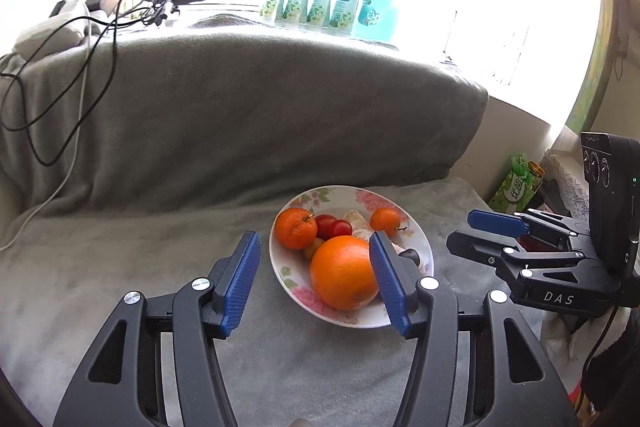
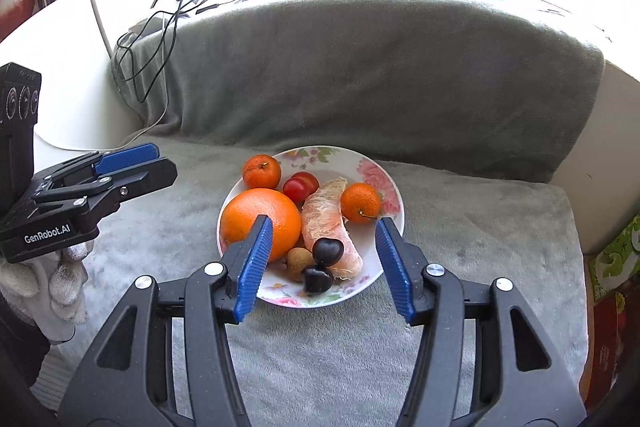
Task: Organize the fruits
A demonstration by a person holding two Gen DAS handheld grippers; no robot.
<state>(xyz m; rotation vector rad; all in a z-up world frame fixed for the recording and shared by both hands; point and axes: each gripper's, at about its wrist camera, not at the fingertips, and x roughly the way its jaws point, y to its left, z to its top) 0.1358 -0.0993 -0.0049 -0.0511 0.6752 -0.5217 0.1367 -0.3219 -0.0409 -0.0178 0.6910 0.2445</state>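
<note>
One grey blanket (image 2: 360, 75) over the couch, spread across seat and backrest. On the seat, a flowered plate (image 2: 384, 183) carrying all the fruit in sight. Biggest on it, a large orange (image 2: 260, 217) at the left side of the plate in the right wrist view; next a peeled citrus segment (image 2: 328, 219) across the middle; then two small mandarins, one at the far left rim (image 2: 262, 171), one on the right (image 2: 360, 203); two red cherry tomatoes (image 2: 300, 185) touching each other; a small brown fruit (image 2: 299, 261) under the orange's edge; two dark cherries (image 2: 327, 250) on the near end of the segment. Left gripper (image 1: 314, 283) and right gripper (image 2: 322, 267) both parted and empty, hanging short of the plate's near side, pads touching no fruit. Probably close to finished: nothing loose on the blanket as far as visible, no piece left to gather.
</note>
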